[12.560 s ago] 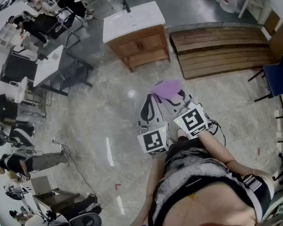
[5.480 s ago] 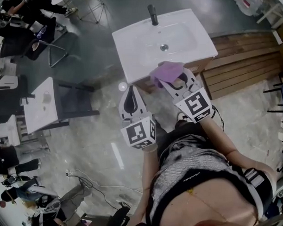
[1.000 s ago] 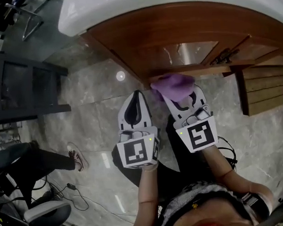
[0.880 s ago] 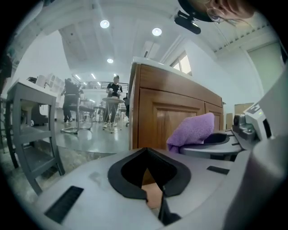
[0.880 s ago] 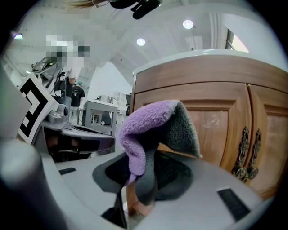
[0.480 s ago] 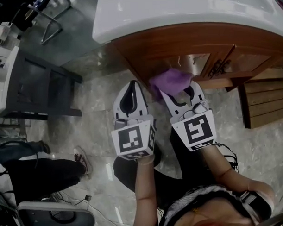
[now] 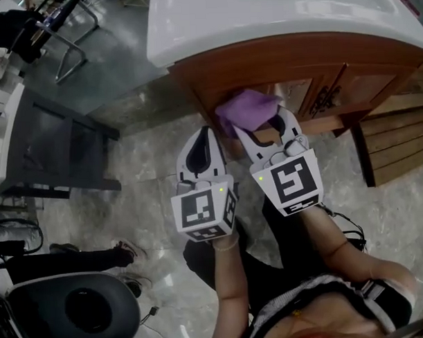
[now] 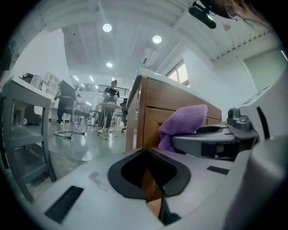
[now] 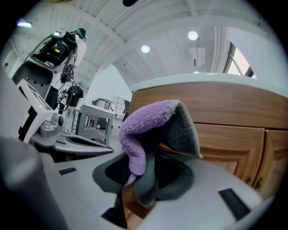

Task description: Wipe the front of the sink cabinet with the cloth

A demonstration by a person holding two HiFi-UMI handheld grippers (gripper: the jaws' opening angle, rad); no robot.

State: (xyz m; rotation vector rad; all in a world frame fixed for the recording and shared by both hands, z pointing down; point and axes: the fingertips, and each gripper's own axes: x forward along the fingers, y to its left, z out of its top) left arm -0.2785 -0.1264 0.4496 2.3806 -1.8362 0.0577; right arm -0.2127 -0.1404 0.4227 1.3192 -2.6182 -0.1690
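The sink cabinet (image 7: 291,58) is brown wood under a white sink top (image 7: 261,17). A purple cloth (image 7: 247,109) is bunched in my right gripper (image 7: 262,125), which is shut on it and holds it at the cabinet's left door, just below the sink rim. In the right gripper view the cloth (image 9: 153,130) folds over the jaws, purple outside and grey inside, with the cabinet front (image 9: 225,117) close behind; contact is hidden. My left gripper (image 7: 202,139) is shut and empty, low beside the right one, off the cabinet's left corner (image 8: 139,112). The cloth (image 8: 182,123) also shows in the left gripper view.
Dark metal handles (image 7: 327,98) sit where the cabinet doors meet. A slatted wooden platform (image 7: 398,144) lies to the right. A dark table (image 7: 51,136) stands left, a chair base (image 7: 61,38) beyond it, and an office chair (image 7: 71,312) at bottom left. A shoe (image 7: 124,254) rests on the marble floor.
Earlier the person carried the cloth to the sink and crouched down. In the last second the right gripper moved the cloth from the cabinet's bottom rail up onto the left door. The left gripper stayed shut alongside.
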